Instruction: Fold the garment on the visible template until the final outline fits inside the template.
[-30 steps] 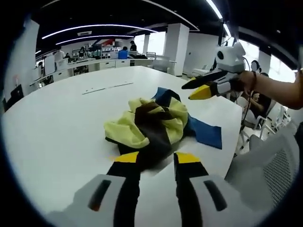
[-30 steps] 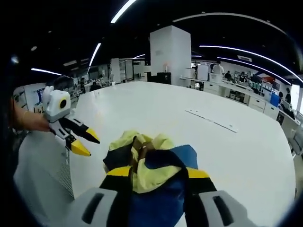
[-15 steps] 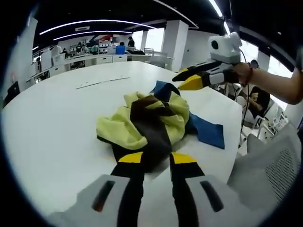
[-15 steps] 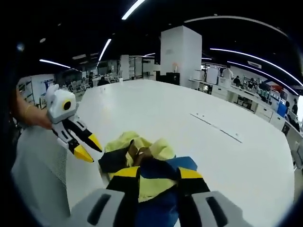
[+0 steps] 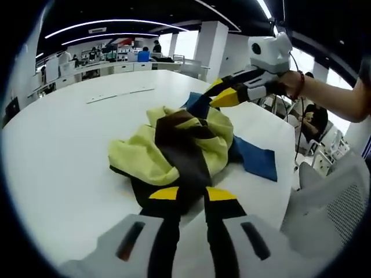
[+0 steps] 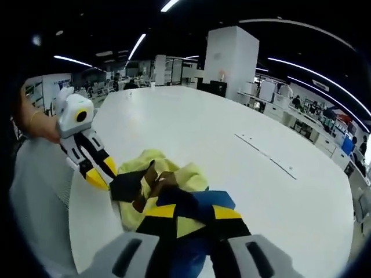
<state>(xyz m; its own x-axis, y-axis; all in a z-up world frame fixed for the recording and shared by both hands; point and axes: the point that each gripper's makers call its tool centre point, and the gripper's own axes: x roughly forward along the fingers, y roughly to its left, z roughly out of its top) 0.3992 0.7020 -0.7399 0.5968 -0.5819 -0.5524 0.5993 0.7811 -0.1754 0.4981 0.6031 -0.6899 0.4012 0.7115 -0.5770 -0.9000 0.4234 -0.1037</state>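
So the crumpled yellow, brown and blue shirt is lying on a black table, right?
Not black. The left gripper view shows the table is white. The crumpled yellow, brown and blue garment does lie on it.

The crumpled garment (image 5: 174,147) hides its own outline in folds. In the left gripper view the left tongs (image 5: 185,194) cover its near black edge. In the right gripper view the right tongs (image 6: 184,212) hide its blue part, and the tabletop (image 6: 243,150) runs past the rim.
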